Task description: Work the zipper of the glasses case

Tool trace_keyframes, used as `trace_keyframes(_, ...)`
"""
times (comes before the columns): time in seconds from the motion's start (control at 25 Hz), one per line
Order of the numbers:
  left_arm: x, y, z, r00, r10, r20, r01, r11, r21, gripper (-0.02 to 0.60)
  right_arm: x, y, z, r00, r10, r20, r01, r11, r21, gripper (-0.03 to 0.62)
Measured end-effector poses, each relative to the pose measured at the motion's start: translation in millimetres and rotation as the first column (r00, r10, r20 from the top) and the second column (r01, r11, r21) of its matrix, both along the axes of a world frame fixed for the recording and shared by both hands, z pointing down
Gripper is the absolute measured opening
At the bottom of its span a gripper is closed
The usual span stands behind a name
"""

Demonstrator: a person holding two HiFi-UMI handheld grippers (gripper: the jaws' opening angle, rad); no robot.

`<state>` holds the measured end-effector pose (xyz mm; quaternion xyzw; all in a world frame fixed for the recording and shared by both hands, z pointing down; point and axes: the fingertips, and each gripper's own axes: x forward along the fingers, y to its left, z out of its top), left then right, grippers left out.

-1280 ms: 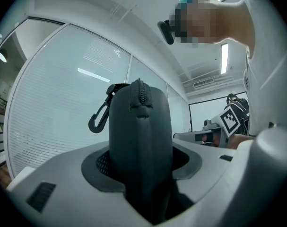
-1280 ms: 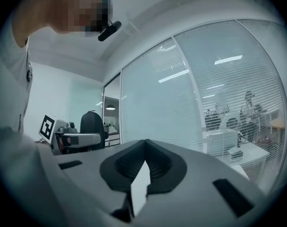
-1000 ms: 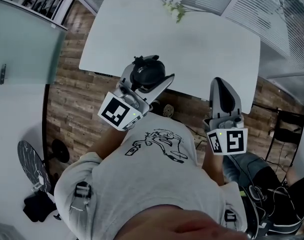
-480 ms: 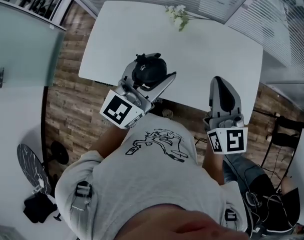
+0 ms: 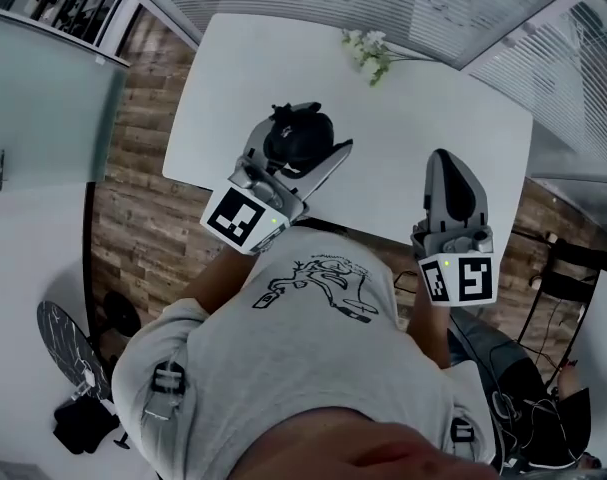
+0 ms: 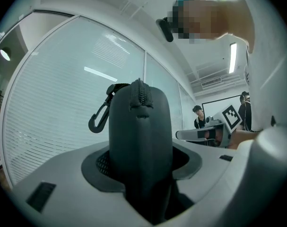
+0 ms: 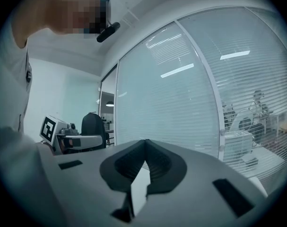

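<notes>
Left gripper holds glasses case over white table.

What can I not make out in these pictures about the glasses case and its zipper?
1. Zipper pull: the left gripper view shows only zipper teeth at the end of the glasses case; no pull can be made out.
2. Lower case: same view, hidden between the fingers of the left gripper.
3. Zipper open or shut: the head view shows the case too small and dark to tell.

Dark rounded glasses case, carabiner clip attached, held upright between fingers.
</notes>
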<state>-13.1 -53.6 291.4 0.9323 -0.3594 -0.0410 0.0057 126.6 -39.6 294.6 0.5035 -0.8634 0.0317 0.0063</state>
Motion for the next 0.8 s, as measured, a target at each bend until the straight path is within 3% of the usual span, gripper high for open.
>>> trace_keyframes(0.8,-3.4,-52.0,11.0,0.998,0.068,0.004,-0.068,0.997,-0.028,0.245,-14.0,-53.1,-2.5,0.999,0.034,0.008,-0.034,0.999,0.021,0.005)
